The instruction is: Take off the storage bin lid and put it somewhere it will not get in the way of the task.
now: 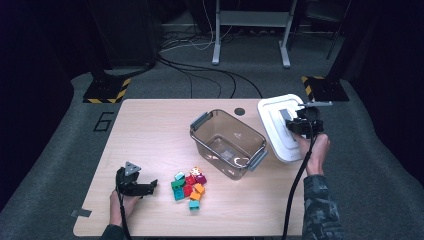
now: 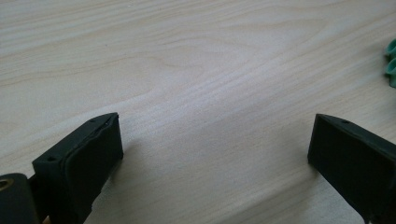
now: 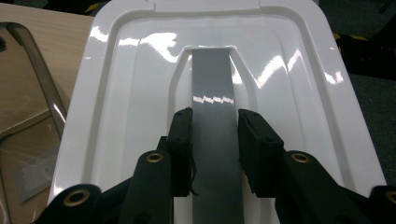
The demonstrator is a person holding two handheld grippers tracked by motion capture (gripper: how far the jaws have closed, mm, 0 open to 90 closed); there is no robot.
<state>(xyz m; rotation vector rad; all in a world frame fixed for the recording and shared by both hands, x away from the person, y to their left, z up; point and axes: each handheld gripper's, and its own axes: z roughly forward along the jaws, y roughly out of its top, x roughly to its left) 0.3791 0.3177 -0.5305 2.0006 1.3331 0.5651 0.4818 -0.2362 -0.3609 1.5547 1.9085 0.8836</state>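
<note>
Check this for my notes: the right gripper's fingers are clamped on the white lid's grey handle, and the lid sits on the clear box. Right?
Not quite. The right gripper does clamp the grey handle, but the white lid lies beside the clear box, which stands open, as the high view shows.

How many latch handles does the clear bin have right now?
2. One grey latch handle is at the far-left end of the clear bin; the other latch handle is at its near-right end, beside the white lid.
</note>
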